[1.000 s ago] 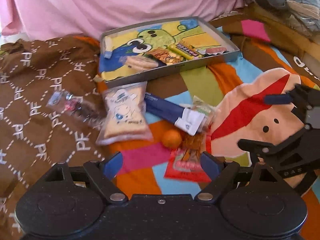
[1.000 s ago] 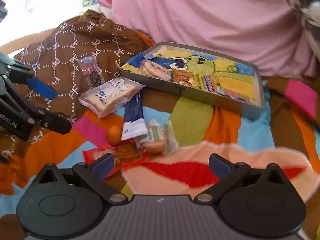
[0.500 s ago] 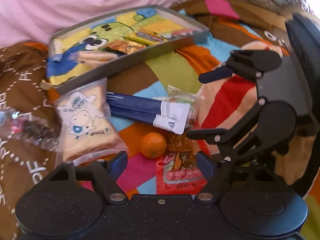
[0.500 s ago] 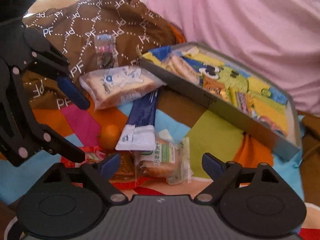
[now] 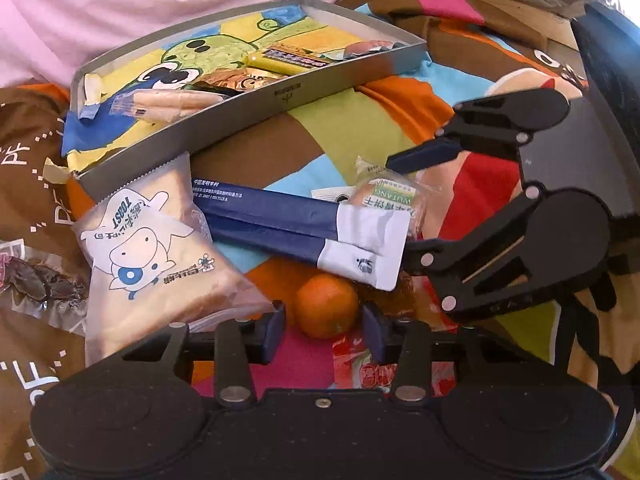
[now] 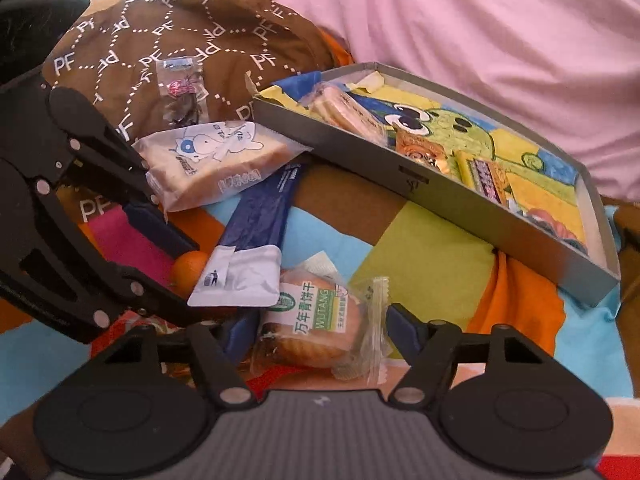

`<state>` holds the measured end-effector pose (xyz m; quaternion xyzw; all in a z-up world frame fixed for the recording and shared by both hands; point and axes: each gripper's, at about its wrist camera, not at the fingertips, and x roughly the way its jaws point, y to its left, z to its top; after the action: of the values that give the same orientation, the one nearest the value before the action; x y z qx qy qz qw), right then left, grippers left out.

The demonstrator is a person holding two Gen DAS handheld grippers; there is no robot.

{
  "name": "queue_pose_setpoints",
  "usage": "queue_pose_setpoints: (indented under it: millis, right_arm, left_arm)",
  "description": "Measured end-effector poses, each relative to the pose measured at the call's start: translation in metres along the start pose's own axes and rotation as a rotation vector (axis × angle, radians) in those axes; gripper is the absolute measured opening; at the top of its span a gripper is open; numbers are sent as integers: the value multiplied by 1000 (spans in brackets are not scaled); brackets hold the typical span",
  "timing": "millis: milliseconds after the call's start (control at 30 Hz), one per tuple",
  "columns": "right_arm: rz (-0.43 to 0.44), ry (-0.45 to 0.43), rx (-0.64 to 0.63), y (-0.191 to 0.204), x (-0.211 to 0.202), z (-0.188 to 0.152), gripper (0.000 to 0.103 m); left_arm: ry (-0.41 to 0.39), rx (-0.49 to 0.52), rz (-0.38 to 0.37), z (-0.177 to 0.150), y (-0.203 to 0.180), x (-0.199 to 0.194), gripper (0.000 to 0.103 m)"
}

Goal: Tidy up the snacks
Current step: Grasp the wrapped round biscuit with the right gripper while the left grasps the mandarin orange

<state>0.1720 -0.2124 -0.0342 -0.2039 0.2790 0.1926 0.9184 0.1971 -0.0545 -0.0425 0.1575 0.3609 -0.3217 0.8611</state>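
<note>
A small orange (image 5: pixel 326 306) lies on the patchwork blanket between the fingers of my left gripper (image 5: pixel 324 332), which is open, with narrow gaps on both sides. The right wrist view shows the same left gripper (image 6: pixel 196 276) straddling the orange (image 6: pixel 191 265). My right gripper (image 6: pixel 322 334) is open around a green-labelled cake packet (image 6: pixel 320 328), whose wrapper edge brushes the right finger. From the left wrist, the right gripper (image 5: pixel 400 204) has that packet (image 5: pixel 390 200) between its fingers. The grey tray (image 5: pixel 288 92) holds several snacks.
A toast packet (image 5: pixel 152 256) and two blue-and-white stick packets (image 5: pixel 288 220) lie just before the tray. A red packet (image 5: pixel 384 368) sits under the orange's right side. A clear packet of dark snacks (image 6: pixel 182 92) rests on the brown blanket. Pink cloth (image 5: pixel 160 0) backs the tray.
Both grippers moved forward and down into the snack pile. The left fingers narrowed around the orange. The right fingers came to either side of the cake packet.
</note>
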Motion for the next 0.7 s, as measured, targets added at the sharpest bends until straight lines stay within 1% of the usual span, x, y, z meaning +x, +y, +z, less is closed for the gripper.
queue_pose_setpoints:
  millis: [33, 100, 200, 300, 400, 567, 700]
  right_arm:
    - [-1, 1, 12, -1, 0, 0, 72]
    - [-6, 0, 28, -2, -2, -2, 69]
    - [-27, 4, 52, -3, -7, -5, 63]
    - [-39, 15, 107, -5, -18, -11, 62]
    - [-53, 27, 135, -3, -30, -18, 59]
    - [-65, 46, 178, 5, -51, -31, 59]
    - [-68, 41, 208, 13, -70, -40, 59]
  left_arm:
    - [-1, -9, -2, 0, 0, 0, 44]
    - [-7, -38, -7, 0, 2, 0, 37]
    - [-18, -100, 2, 1, 3, 0, 37]
    - [-38, -160, 22, -1, 3, 1, 36]
    - [-51, -189, 46, -2, -1, 0, 36]
    - [-64, -293, 82, -12, -6, -9, 35]
    - [-69, -323, 95, -26, -15, -27, 35]
